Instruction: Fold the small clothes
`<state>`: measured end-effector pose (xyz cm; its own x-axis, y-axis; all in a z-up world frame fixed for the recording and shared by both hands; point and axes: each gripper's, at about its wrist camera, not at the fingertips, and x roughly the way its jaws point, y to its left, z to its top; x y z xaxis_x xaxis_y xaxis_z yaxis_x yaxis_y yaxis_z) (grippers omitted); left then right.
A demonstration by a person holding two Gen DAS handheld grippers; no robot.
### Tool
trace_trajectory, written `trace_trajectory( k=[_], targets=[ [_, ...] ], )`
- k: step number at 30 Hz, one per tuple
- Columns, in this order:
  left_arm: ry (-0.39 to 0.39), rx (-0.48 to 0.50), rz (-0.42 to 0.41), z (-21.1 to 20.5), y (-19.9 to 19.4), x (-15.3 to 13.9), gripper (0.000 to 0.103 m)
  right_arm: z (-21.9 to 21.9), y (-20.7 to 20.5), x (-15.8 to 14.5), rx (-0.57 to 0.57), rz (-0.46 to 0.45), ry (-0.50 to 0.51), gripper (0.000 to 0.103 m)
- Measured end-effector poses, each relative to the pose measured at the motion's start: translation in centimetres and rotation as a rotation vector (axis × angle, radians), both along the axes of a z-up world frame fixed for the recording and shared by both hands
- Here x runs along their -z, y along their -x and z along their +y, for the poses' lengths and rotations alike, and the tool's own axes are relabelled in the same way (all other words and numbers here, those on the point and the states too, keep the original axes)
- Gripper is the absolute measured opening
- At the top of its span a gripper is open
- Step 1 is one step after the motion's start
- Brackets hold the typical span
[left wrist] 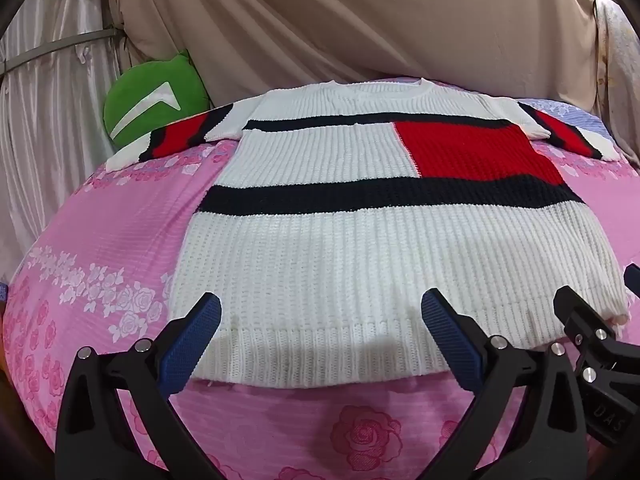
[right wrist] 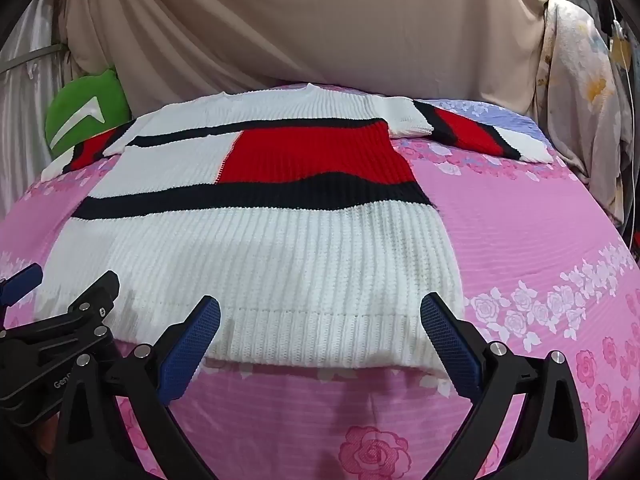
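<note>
Both tongs hang with their jaws spread wide, nothing between them: the left gripper [left wrist: 320, 344] and the right gripper [right wrist: 320, 344] tilt down side by side over the near hem of the knitted sweater [left wrist: 360, 248]. The sweater lies flat and face up on the pink rose-print bedsheet [left wrist: 100, 240], neckline at the far end, both short sleeves spread out to the sides, no fold made yet.

The risk here looks plain. The chunky ribbed knit is thick and stretchy, so a shallow pinch may catch only the top layer, or grab the sheet along with it, and the fold would then drag crooked. Uneven lifts by the two hands could skew the hem too.

The hem lies just beyond the blue pads [left wrist: 192, 344], the left gripper near its left half, the right gripper toward its right corner. A green cushion [left wrist: 156, 96] sits far left, well clear.
</note>
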<state>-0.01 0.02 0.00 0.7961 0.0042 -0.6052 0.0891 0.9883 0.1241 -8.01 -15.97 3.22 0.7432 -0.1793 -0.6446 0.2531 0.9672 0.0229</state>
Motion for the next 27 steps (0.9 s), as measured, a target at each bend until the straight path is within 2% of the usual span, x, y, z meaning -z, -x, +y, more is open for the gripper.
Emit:
trace_trajectory(
  k=[8, 12, 27],
  targets=[
    [0.009, 0.011, 0.025, 0.32, -0.90, 0.26, 0.098, 0.23, -0.03, -0.09, 0.002, 0.007, 0.015, 0.098],
    [-0.005, 0.000, 0.004, 0.20, 0.07, 0.01, 0.098, 0.57, -0.22, -0.58, 0.004, 0.008, 0.022, 0.098],
    [-0.012, -0.004, 0.008, 0.17, 0.05, 0.19, 0.098, 0.32, -0.11, 0.05, 0.008, 0.010, 0.035, 0.098]
  ],
)
